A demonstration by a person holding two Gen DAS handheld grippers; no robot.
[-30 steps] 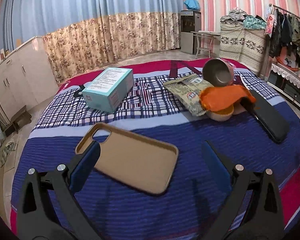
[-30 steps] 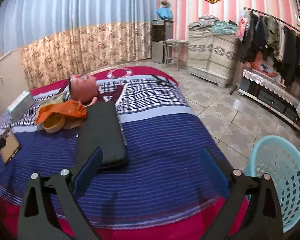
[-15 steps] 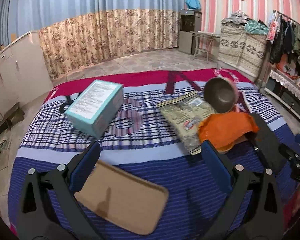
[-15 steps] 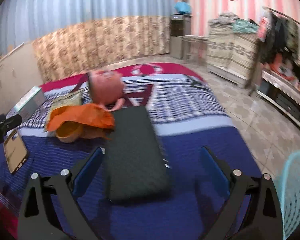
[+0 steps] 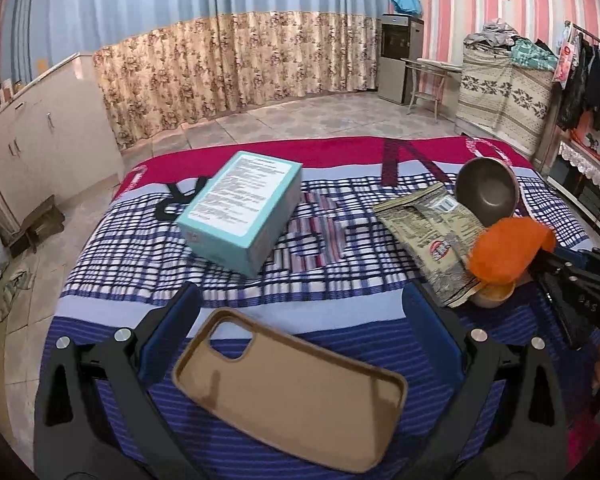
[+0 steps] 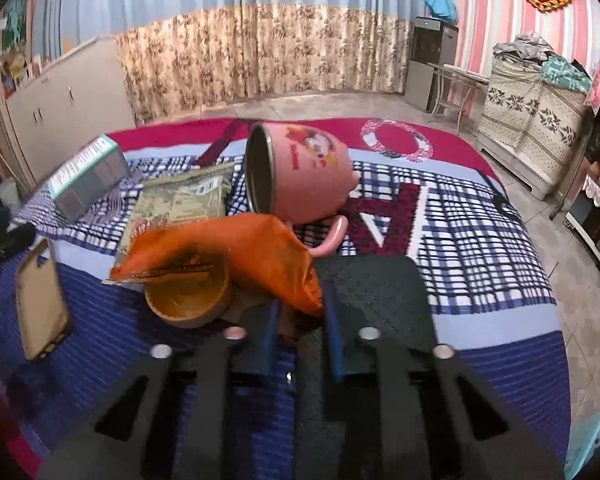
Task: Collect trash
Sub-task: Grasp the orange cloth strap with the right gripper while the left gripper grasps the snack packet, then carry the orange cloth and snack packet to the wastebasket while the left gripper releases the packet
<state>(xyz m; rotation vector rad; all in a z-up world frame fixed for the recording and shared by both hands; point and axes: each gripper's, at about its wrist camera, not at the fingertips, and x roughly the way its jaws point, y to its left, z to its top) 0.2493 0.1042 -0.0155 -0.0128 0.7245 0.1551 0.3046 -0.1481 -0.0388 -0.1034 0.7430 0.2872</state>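
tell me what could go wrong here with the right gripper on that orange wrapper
1. The orange wrapper drapes over the small wooden bowl; pulling it away may drag or tip the bowl.
2. The right gripper has its jaws nearly closed on only the wrapper's near corner, so the thin film could slip out.
3. The pink mug lies on its side against the wrapper's far edge and might roll when the wrapper moves.

You see a crinkled orange wrapper (image 6: 236,256) with a slight plastic sheen, draped over a smooth, wood-coloured bowl (image 6: 188,300). Behind it your pink mug (image 6: 300,172) shows a glossy outside and dull metal inside. The tan phone case (image 5: 288,384) looks matt, the bedspread (image 5: 340,280) woven cloth.
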